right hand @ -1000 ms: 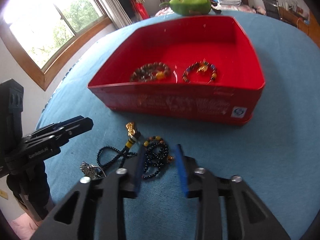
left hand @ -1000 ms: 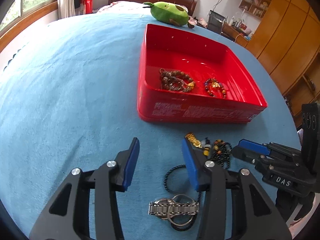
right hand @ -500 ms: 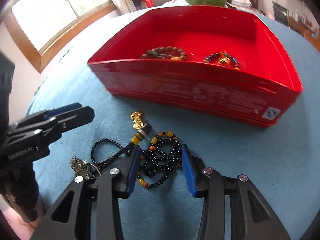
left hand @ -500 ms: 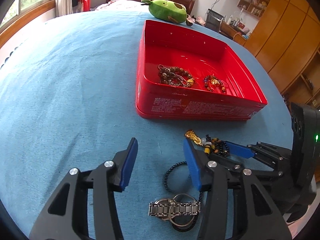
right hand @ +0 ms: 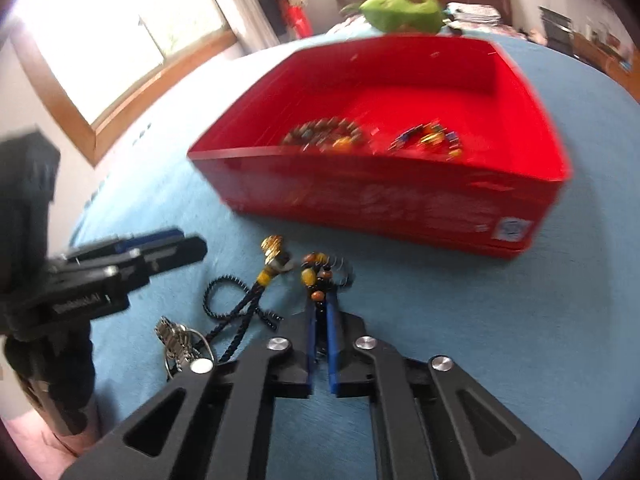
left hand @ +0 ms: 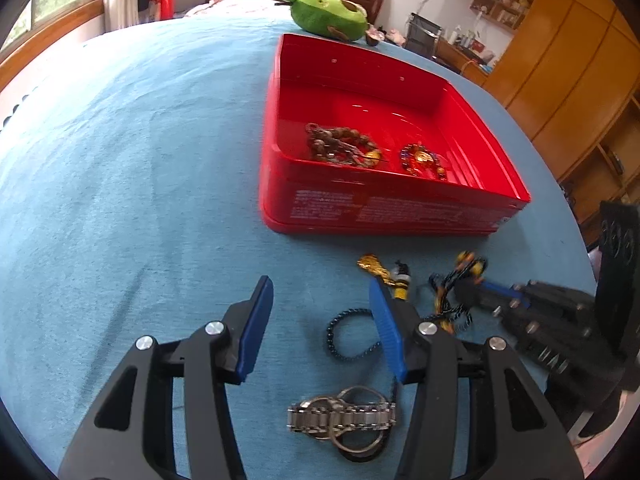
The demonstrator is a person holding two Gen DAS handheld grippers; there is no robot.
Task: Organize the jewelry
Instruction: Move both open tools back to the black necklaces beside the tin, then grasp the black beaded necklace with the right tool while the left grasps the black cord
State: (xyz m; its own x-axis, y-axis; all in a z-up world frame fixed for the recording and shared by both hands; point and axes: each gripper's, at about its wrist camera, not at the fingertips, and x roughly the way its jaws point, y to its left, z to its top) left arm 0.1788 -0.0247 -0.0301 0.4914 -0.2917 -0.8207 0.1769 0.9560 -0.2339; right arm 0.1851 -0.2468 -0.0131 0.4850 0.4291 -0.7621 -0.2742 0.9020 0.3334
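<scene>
**Two bracelets boxed, third one gripped**

Right gripper [right hand: 319,312] fingers clamped on the black bead bracelet [right hand: 318,276], just in front of the red box [right hand: 400,204]; looks barely lifted, but the frame is blurred. Left gripper [left hand: 320,320] fingers wide apart over the blue cloth [left hand: 120,160]. Metal watch band [left hand: 342,418] and dark cord bracelet [left hand: 348,332] lie near it.
</scene>
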